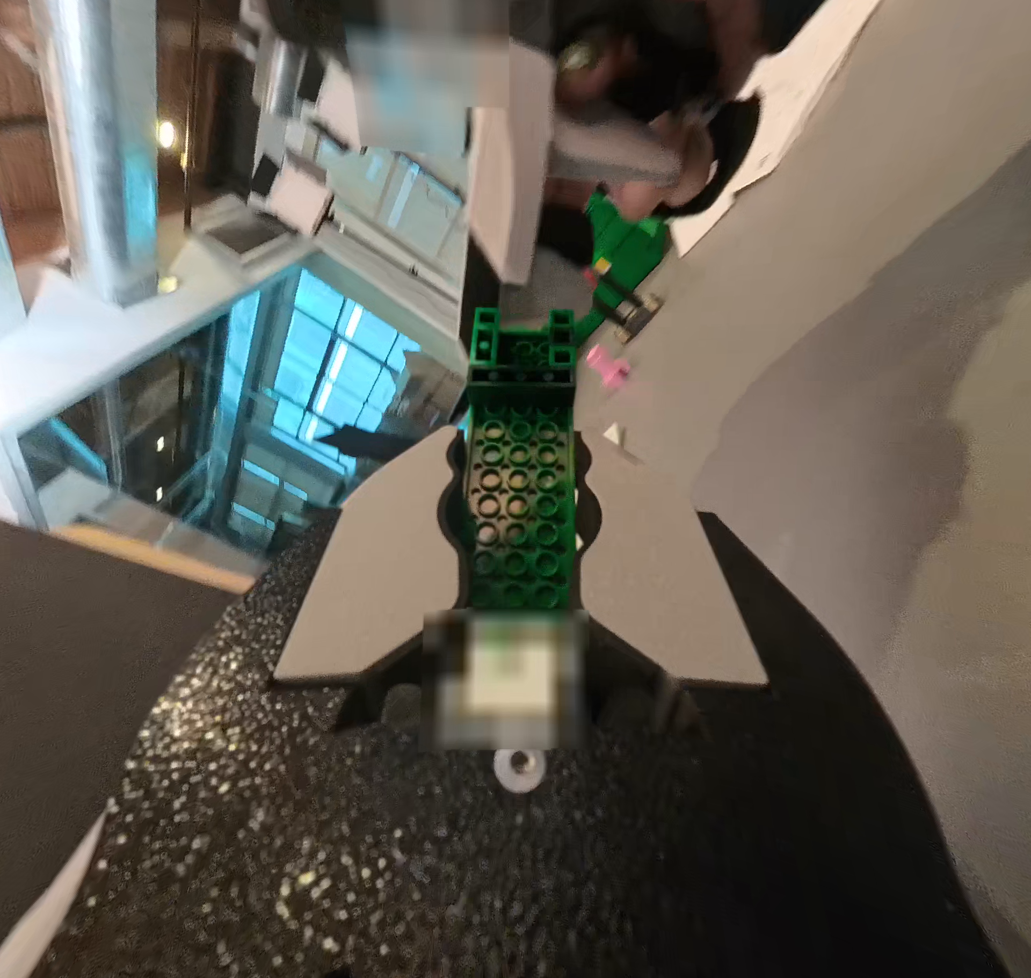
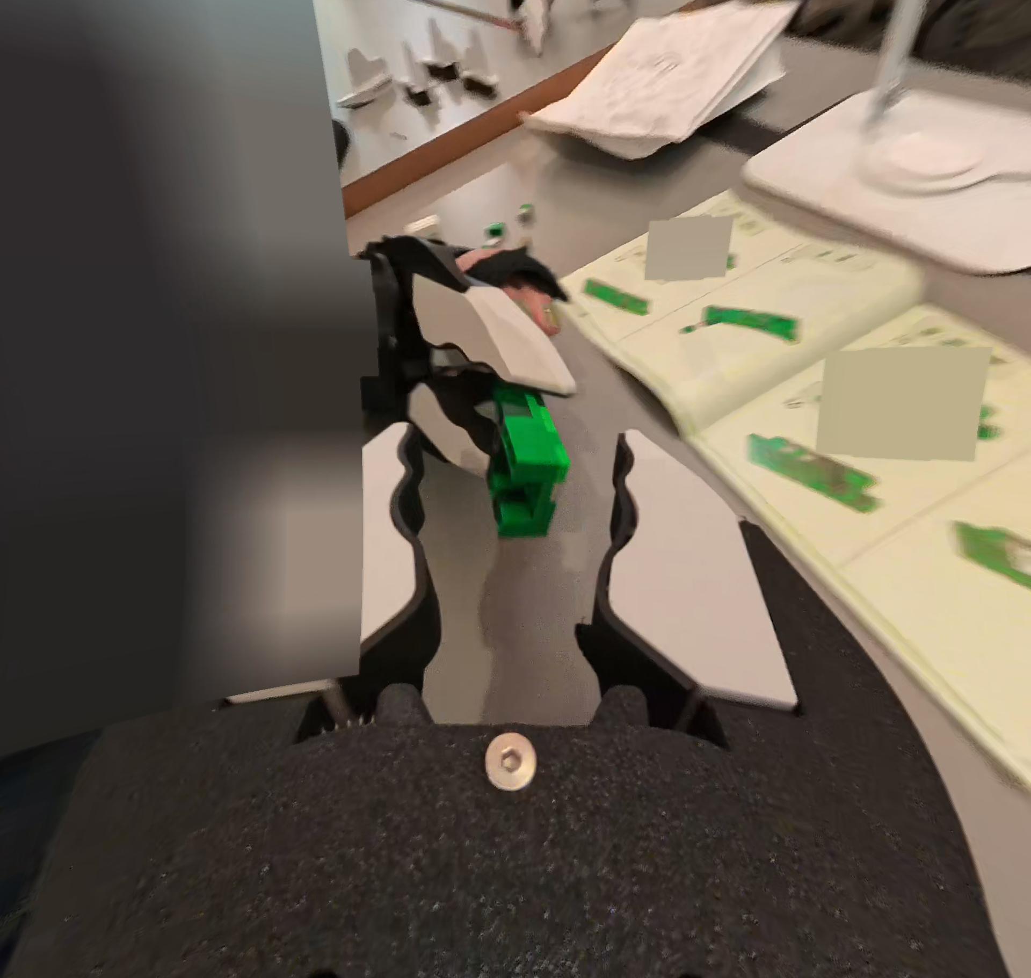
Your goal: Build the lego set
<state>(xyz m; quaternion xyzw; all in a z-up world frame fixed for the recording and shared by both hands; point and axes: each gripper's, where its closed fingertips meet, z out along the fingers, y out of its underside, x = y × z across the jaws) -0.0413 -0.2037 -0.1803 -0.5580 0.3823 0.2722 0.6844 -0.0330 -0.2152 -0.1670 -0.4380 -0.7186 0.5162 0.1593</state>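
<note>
My left gripper [image 1: 519, 435] is shut on a long green lego build [image 1: 519, 510] and holds it in the air, its underside of round tubes facing the camera. The right wrist view shows that gripper [image 2: 519, 421] from the front, with the build's green end [image 2: 530, 482] sticking out just above the table. My right gripper [image 2: 516, 432] is open and empty, its fingers [image 2: 675, 549] on either side of that end without touching it. A second green lego piece [image 1: 625, 259] and a small pink piece [image 1: 608, 371] lie on the grey table [image 1: 837, 393].
An open instruction booklet [image 2: 781, 393] lies to the right. A white lamp base [image 2: 904, 181] stands behind it, with a white paper bag [image 2: 669, 81] farther back. Small loose pieces [image 2: 494, 231] lie on the table. A gloved hand [image 1: 641, 58] shows blurred at the top.
</note>
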